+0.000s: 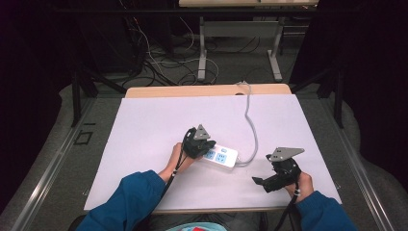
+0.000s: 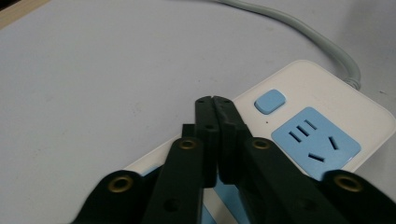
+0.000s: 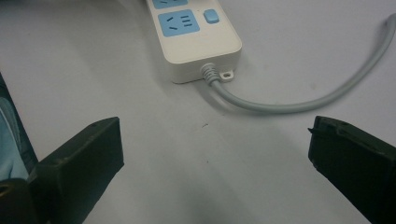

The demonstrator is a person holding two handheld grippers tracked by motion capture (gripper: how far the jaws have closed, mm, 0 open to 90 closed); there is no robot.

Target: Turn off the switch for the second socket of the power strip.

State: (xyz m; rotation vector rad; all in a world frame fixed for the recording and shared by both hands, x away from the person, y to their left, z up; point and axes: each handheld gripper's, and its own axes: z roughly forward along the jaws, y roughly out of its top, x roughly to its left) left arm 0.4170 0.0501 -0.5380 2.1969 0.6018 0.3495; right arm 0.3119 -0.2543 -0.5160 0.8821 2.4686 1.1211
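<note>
Left gripper (image 2: 214, 100), jaws pressed together empty, rests over the white plastic power strip with blue sockets (image 2: 308, 121); right gripper (image 3: 215, 135) gapes wide nearby

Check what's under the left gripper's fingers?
The left gripper, fingers shut, sits over the white power strip, near its blue switch and a blue socket. The strip beneath the fingers is covered.

Your work surface is a table (image 1: 144, 144) covered by a white sheet, with bare wood at its far edge. A white power strip (image 1: 226, 158) lies flat on it; its grey cable (image 1: 250, 120) runs to the far edge.
</note>
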